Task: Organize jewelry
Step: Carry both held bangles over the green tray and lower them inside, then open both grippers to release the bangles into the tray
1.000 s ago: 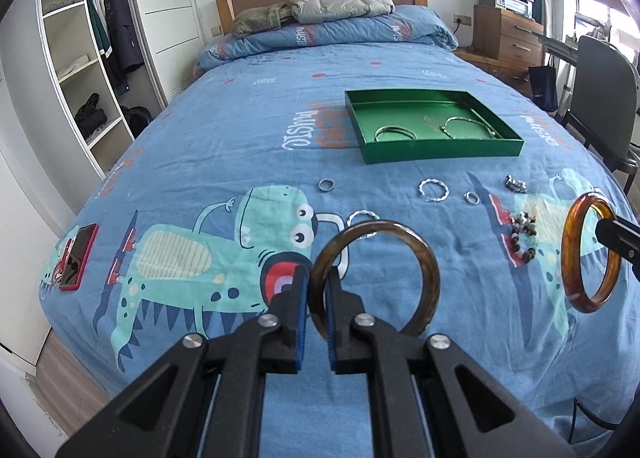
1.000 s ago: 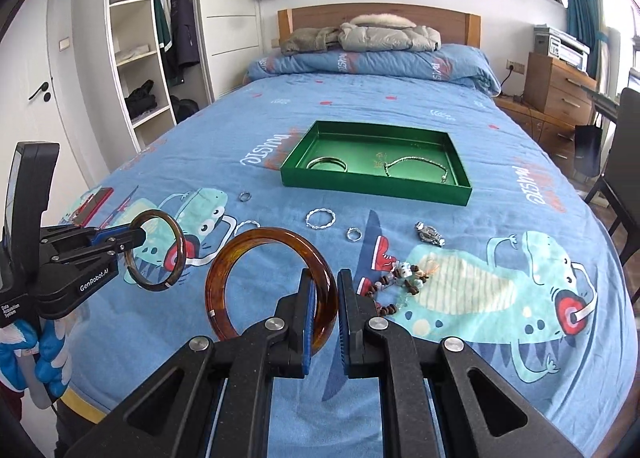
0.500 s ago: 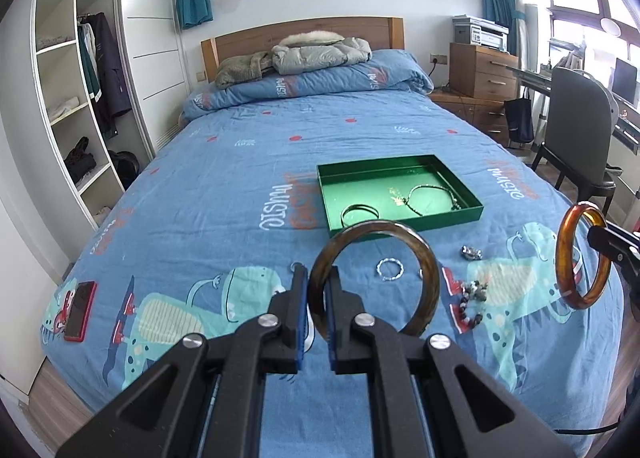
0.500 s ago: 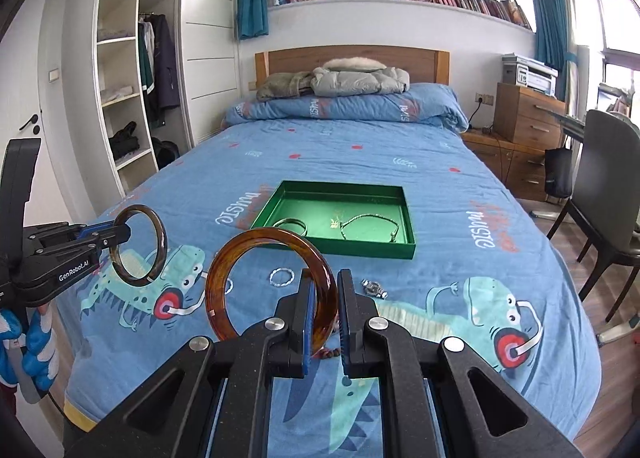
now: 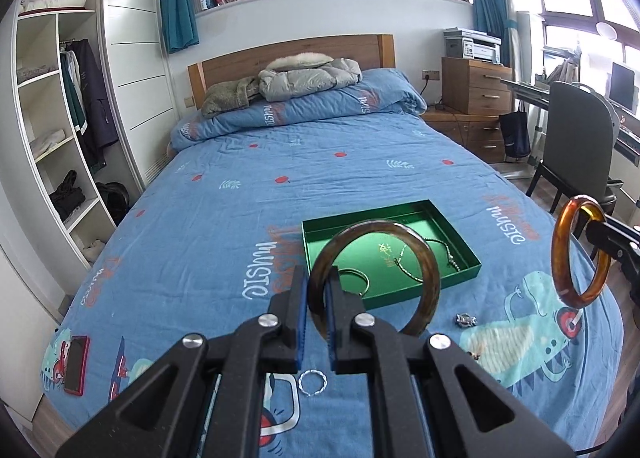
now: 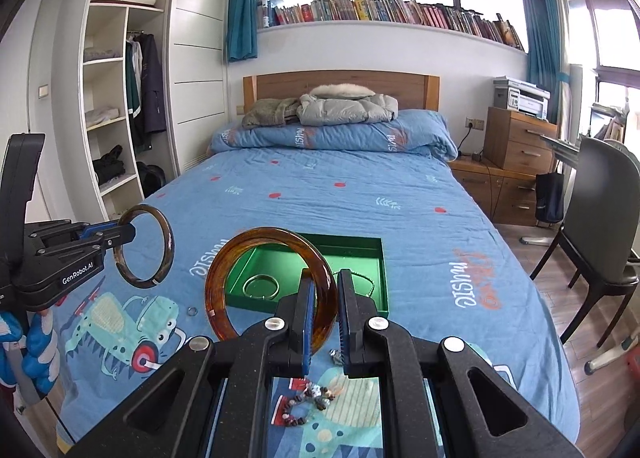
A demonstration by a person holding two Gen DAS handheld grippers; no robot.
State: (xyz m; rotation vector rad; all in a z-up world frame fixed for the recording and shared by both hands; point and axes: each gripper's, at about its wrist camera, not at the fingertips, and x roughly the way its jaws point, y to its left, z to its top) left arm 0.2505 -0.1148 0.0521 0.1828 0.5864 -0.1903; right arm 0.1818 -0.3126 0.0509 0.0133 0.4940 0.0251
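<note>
The left gripper [image 5: 317, 300] is clamped on the rim of a dark brown bangle [image 5: 424, 258], which stands upright in the air above the bed [image 5: 320, 178]. The right gripper [image 6: 324, 308] grips an amber bangle [image 6: 224, 270] the same way, its blue pads pressed on the ring's right side. Each gripper shows in the other's view: the right one at the right edge of the left wrist view, the left one at the left edge of the right wrist view, borne by a blue-gloved hand [image 6: 36, 354].

Below the grippers, loose pieces lie on the blue dinosaur-print cover: a twisted silver ring [image 5: 313, 383] just under the left gripper, a small silver charm [image 5: 465, 319] to its right, a beaded bracelet [image 6: 308, 402] under the right gripper, and a small plain ring [image 6: 192, 311] on the left. A red phone [image 5: 76, 364] lies near the bed's left edge.

Beyond the bangles sits a green tray [image 5: 472, 258], open-topped, holding a thin metal bangle [image 6: 262, 286] in its near left part and a chain [image 5: 408, 272] to the right.

Farther off, a grey jacket [image 5: 308, 76] lies on the folded quilt against the headboard [image 5: 288, 54]. A wardrobe [image 5: 52, 138] stands on the left, a chair [image 5: 576, 146] on the right.
</note>
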